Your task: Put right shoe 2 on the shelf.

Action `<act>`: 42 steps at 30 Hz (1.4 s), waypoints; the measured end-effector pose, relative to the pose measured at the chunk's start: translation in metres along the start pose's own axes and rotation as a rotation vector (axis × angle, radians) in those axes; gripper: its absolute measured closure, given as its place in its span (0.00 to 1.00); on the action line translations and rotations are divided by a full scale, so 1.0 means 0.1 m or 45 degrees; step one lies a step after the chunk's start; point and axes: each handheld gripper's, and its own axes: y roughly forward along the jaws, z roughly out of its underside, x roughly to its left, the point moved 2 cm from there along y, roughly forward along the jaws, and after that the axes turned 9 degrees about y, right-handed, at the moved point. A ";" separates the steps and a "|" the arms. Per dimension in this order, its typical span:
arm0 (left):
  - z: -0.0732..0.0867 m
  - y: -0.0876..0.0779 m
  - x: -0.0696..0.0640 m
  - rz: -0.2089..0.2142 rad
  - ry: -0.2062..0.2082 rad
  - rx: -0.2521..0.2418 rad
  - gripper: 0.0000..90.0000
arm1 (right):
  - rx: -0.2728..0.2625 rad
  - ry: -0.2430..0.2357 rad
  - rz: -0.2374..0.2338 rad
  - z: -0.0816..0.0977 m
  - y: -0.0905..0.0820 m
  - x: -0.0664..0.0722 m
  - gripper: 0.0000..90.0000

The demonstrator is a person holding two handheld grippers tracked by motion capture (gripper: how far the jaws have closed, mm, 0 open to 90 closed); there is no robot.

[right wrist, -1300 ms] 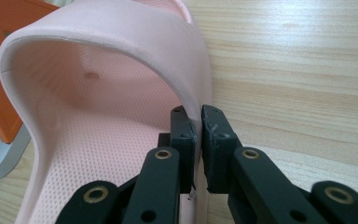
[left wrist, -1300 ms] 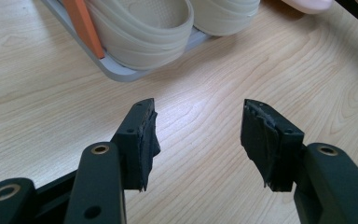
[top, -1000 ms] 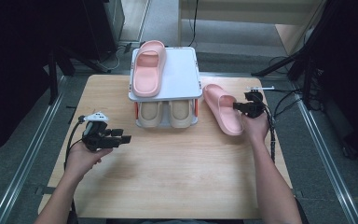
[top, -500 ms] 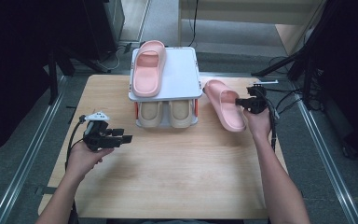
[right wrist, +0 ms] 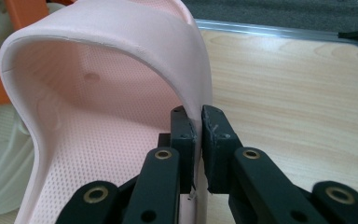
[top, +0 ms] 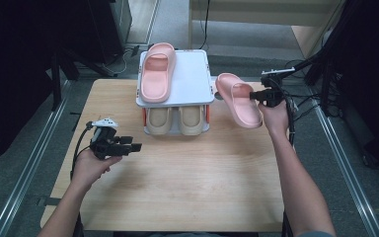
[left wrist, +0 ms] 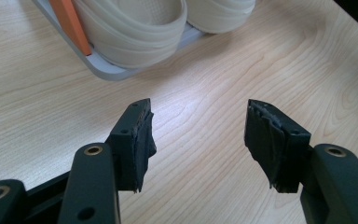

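My right gripper (top: pixel 253 94) is shut on the side wall of a pink slipper (top: pixel 237 98), which hangs tilted above the table just right of the shoe rack's white top (top: pixel 195 81). In the right gripper view the pads (right wrist: pixel 186 135) pinch the pink slipper (right wrist: pixel 102 107) at its strap edge. A matching pink slipper (top: pixel 156 71) lies on the left half of the rack top. Two beige slippers (top: pixel 158 120) fill the shelf below. My left gripper (top: pixel 135 146) rests at the table's left; its jaws have just been opening, with nothing between them (left wrist: pixel 198 126).
The rack's grey base (left wrist: pixel 105 70) and an orange post (left wrist: pixel 70 23) stand just ahead of my left gripper, with a beige slipper (left wrist: pixel 130 32) on the base. The wooden table (top: pixel 192 182) has bare room in front. Metal rails run along both sides.
My right gripper has risen with the pink slipper, lifting it off the table beside the rack. The left hand has stayed in place.
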 end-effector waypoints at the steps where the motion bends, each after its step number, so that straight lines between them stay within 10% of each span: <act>1: 0.00 0.00 0.00 0.000 0.001 0.003 0.47 | -0.001 -0.005 0.007 -0.03 -0.02 0.02 0.95; 23: -0.06 0.06 -0.01 0.023 0.029 0.003 0.48 | -0.037 -0.050 0.014 -0.76 -0.30 0.61 0.94; 42: -0.13 0.17 -0.07 0.073 0.111 0.034 0.48 | -0.012 -0.099 0.039 -0.90 0.15 1.42 0.93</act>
